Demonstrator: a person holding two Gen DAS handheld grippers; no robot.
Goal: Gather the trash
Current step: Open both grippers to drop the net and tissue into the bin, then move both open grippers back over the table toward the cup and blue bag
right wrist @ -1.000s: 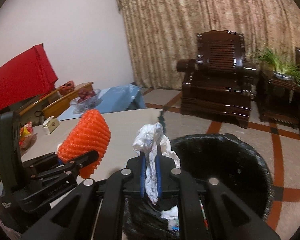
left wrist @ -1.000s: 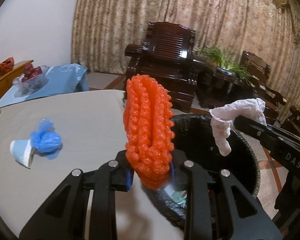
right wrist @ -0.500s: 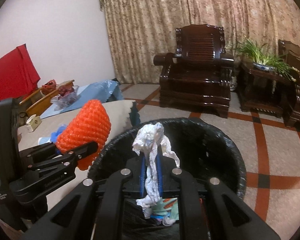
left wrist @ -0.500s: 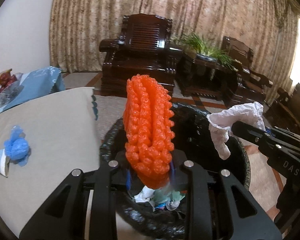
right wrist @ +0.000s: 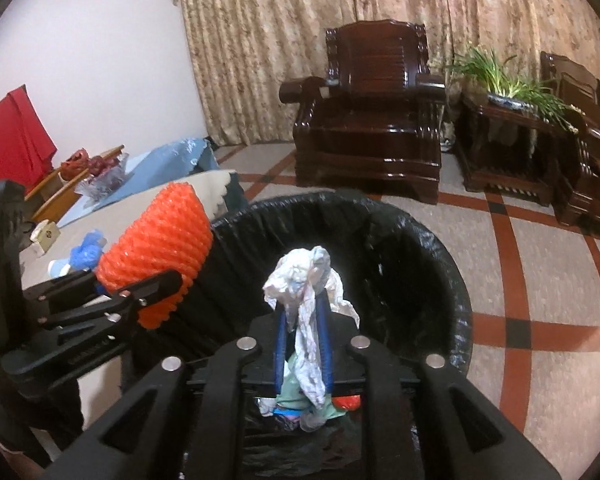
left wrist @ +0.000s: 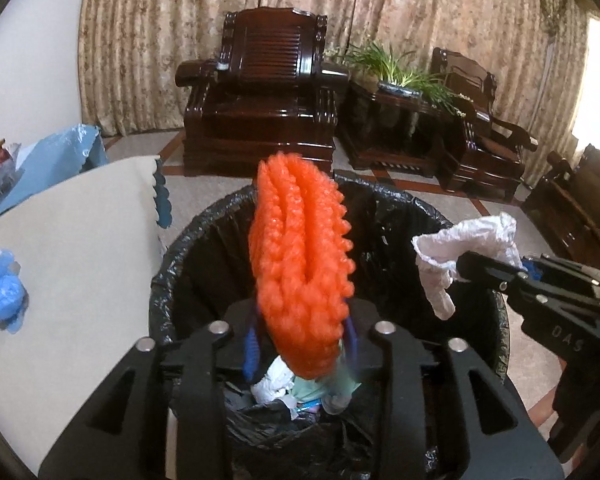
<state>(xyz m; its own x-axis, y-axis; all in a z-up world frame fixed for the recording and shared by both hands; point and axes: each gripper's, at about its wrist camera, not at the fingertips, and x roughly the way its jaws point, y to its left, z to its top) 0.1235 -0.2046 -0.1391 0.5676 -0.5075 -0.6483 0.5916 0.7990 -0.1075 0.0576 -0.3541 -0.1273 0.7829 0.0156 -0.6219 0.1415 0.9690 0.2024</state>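
Orange foam net and white tissue poised over the bin, release under way

Orange ribbed foam fruit net (left wrist: 300, 268), soft and springy, upright between the blue pads of the left gripper (left wrist: 300, 340), directly above the mouth of the round bin lined with a black plastic bag (left wrist: 384, 208); jaws opening at this moment, net between them and blurred at its lower end, so hard to tell whether the pads still press on it; probably slipping free. Crumpled white tissue (right wrist: 306, 312), limp and hanging in a strip, between the blue pads of the right gripper (right wrist: 303, 354), also over the bin's mouth; jaws only a little apart and opening, paper still caught between them by the look of it. Below both, inside the liner, a heap of earlier rubbish: white paper, something pale green, a scrap of red.

Step in hand, as judged: dropping both pieces into the bin; next move calls for spreading both pairs of jaws wider until each piece falls clear, maybe a small shake for the tissue, light enough to cling to a pad; then back towards the beige-topped table (left wrist: 80, 240), where a crumpled blue plastic wad (left wrist: 2, 294) lies beside a small pale cup, not yet collected.

Pose: both grippers side by side, tilted forward and down over the rim, left one nearer the table, right one nearer the open floor; no hand or sleeve in view.
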